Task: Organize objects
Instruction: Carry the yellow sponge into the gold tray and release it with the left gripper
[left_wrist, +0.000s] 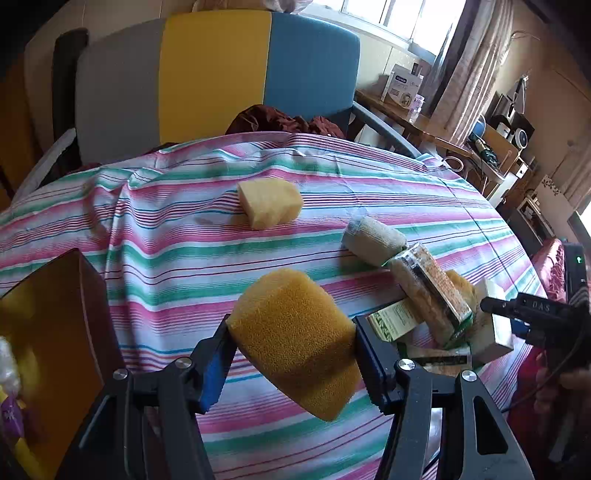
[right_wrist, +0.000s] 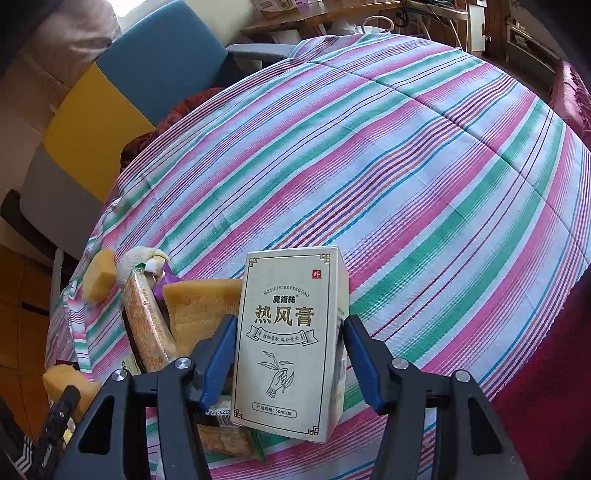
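Left wrist view: the left claw (left_wrist: 291, 345) is pinching a large orange sponge (left_wrist: 295, 341), holding it above the striped cloth (left_wrist: 184, 240) covering the bench. A pale sponge block (left_wrist: 269, 203) is lying farther back, and a bandage roll (left_wrist: 373, 240) is sitting beside a pile of packets (left_wrist: 432, 295) on the right.

Right wrist view: the right claw (right_wrist: 290, 356) is gripping a white ointment box (right_wrist: 288, 339) upright, just beside a cracker packet (right_wrist: 147, 325) and a yellow sponge (right_wrist: 201, 310).

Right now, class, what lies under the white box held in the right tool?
Under the white box held by the right tool, a cracker packet with a barcode label peeks out on the striped cloth. The box covers the rest.
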